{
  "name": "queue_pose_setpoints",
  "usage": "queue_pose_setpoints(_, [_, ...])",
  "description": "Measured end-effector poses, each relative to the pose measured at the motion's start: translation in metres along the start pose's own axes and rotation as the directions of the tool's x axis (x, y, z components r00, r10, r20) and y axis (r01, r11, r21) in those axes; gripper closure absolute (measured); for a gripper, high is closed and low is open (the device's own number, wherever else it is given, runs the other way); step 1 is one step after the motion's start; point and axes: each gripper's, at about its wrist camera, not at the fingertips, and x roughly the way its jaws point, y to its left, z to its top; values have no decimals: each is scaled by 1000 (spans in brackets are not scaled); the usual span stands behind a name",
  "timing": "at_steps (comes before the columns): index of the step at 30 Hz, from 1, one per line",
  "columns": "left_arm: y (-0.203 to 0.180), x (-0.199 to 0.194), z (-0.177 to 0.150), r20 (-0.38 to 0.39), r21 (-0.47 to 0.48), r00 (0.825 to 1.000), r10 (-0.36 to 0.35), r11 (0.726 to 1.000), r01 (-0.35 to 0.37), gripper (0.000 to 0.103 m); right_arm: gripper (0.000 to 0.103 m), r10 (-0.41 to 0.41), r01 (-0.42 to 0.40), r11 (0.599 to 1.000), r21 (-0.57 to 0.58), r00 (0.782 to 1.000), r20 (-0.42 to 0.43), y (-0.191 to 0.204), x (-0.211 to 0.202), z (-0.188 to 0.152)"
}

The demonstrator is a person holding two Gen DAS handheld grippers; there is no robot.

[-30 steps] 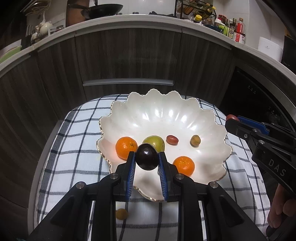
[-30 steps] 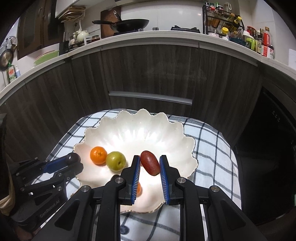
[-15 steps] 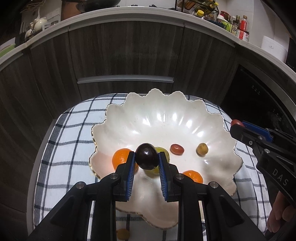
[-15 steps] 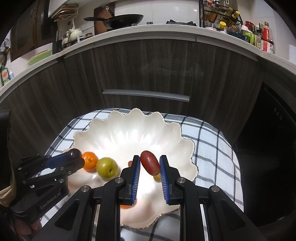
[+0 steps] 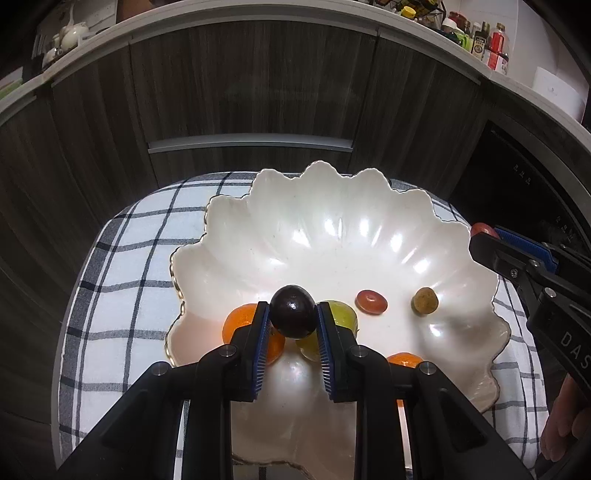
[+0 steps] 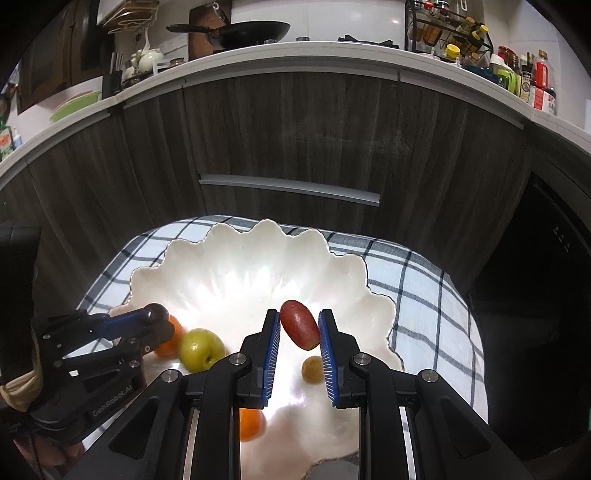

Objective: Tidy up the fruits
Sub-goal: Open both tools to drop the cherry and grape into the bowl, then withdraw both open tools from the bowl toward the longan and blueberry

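A white scalloped bowl (image 5: 332,236) sits on a checked cloth (image 5: 140,258); the bowl also shows in the right wrist view (image 6: 243,266). My left gripper (image 5: 292,317) is shut on a dark plum (image 5: 292,311) above the bowl's near half. My right gripper (image 6: 297,330) is shut on a red oblong fruit (image 6: 299,325) over the bowl's right side. In the bowl lie an orange (image 5: 240,321), a green fruit (image 5: 343,317), a small red fruit (image 5: 371,301), a small brown fruit (image 5: 424,301) and a second orange (image 5: 404,360).
Dark wood cabinets with a metal handle (image 5: 251,142) stand right behind the cloth. A counter above holds a pan (image 6: 251,31) and bottles (image 6: 524,79). A dark appliance front (image 6: 546,277) is at the right.
Both grippers have moved forward over the bowl, each keeping its fruit. The fruit on the cloth near the front has dropped out of the left view.
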Motion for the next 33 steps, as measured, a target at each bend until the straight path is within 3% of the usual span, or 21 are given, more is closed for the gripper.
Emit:
queue_pose_setpoints(6, [2,5,-1,-24,-2,1000,3,1000,-3,76,80,-5,5,1000,-4,1000,-23,0,9,-1])
queue_pose_setpoints(8, [3,4,-2,-27,-6,1000,-1,1000,1,64,79,-20,19,1000,-13,1000,-16,1,8,-2])
queue_pose_setpoints(10, [4,0,-2,-13,-12,1000,8,1000,-8,44,79,-27,27,999,-20,1000,-15,3,6,-3])
queue_pose_setpoints(11, [4,-2,-2,-3,-10,1000,14,1000,-14,43,77,-27,27,999,-20,999,-17,2,6,-3])
queue_pose_setpoints(13, [3,-6,-2,6,5,1000,29,1000,-29,35,64,-32,31,999,-17,999,-18,2,6,-3])
queue_pose_setpoints(15, [2,-8,-3,9,15,999,34,999,-34,35,40,-48,48,999,-6,999,-8,-1,2,-4])
queue_pose_setpoints(18, [0,-13,-4,10,17,999,36,999,-36,30,29,-62,62,998,11,998,18,-4,-6,-5])
queue_pose_setpoints(24, [-1,-27,-7,25,7,999,33,999,-34,18,27,-68,68,998,17,997,19,-5,-16,-10])
queue_pose_setpoints(33, [-3,-53,-16,45,10,999,25,1000,-25,17,27,-72,72,995,68,997,7,-9,-36,-17])
